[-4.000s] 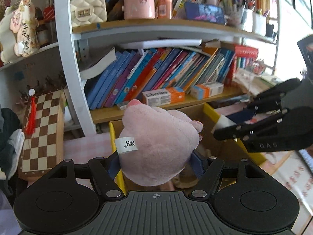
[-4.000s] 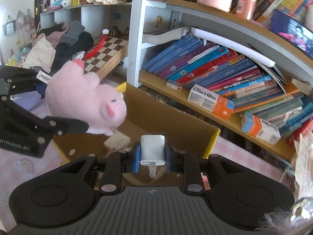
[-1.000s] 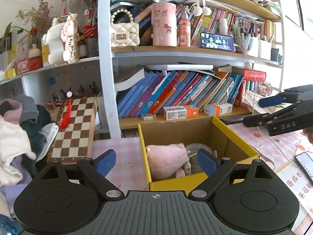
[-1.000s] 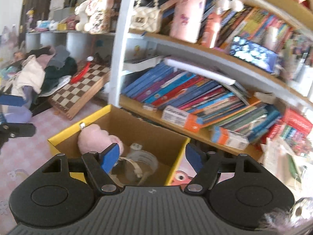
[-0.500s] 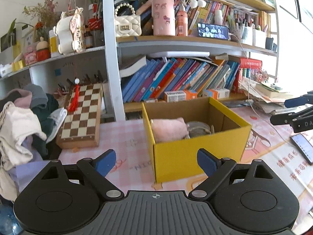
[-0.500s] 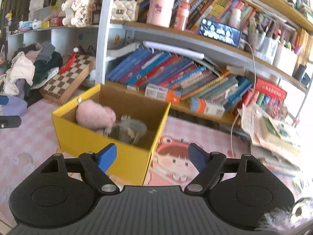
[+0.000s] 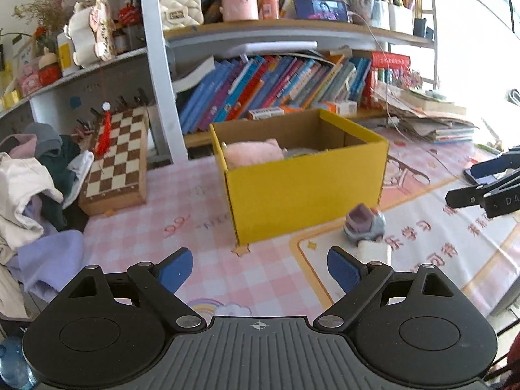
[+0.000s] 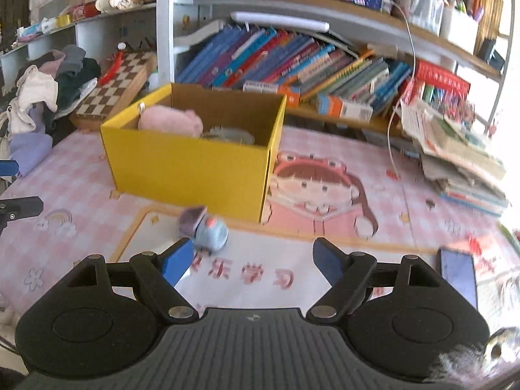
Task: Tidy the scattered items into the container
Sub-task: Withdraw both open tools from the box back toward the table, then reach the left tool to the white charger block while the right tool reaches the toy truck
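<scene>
Pink play mat [image 8: 406, 201], yellow box's [image 8: 191, 165] long axis toward the bookshelf [image 8: 292, 58].

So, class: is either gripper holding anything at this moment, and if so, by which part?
Nothing is held. The left gripper and right gripper are both open and empty.

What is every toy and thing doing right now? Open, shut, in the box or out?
yellow box: open-topped, upright
pink plush: inside the box
small blue toy: out on the mat
white block: out on the mat
left gripper: open, empty
right gripper: open, empty
</scene>
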Demonstrator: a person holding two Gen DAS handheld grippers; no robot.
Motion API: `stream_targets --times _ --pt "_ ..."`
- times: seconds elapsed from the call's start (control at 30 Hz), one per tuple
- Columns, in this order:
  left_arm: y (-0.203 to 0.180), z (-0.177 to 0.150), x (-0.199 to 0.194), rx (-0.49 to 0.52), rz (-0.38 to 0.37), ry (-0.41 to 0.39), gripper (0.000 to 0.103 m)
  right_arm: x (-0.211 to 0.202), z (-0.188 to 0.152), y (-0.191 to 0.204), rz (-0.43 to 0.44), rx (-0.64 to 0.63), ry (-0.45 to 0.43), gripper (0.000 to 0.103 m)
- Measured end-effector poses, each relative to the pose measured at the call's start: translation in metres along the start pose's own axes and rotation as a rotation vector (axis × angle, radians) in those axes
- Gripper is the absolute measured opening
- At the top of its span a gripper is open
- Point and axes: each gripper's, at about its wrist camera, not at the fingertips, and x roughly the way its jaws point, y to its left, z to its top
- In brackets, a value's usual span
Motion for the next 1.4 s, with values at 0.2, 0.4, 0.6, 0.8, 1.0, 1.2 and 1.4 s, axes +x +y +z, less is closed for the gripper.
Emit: stream_targets --times 0.2,0.4,0.6,0.8,1.0,1.2,1.4 --pt "-0.015 -0.016 0.007 0.005 -0.047 0.069 0.092 0.007 -0.018 0.013 0.017 0.0 0.072 0.08" --pt "-0.034 -0.024 0.016 0.06 -0.116 0.132 0.092 0.015 -0.036 0.027 0.034 -0.001 0.144 0.08" --pt "-0.047 -0.027 0.025 0.093 -0.136 0.168 0.092 0.019 -0.042 0.034 0.044 -0.037 0.172 0.079" --pt "-0.054 -0.022 0.032 0.127 -0.141 0.182 0.092 0.023 -0.04 0.031 0.044 -0.053 0.171 0.077" --pt "-0.062 -0.018 0.038 0.169 -0.128 0.175 0.089 0.029 -0.036 0.023 0.041 -0.053 0.173 0.077" --pt "-0.071 -0.016 0.052 0.178 -0.159 0.193 0.084 0.036 -0.033 0.016 0.038 -0.054 0.177 0.063" --pt "-0.082 -0.007 0.071 0.203 -0.191 0.185 0.075 0.043 -0.028 0.009 0.035 -0.061 0.178 0.063"
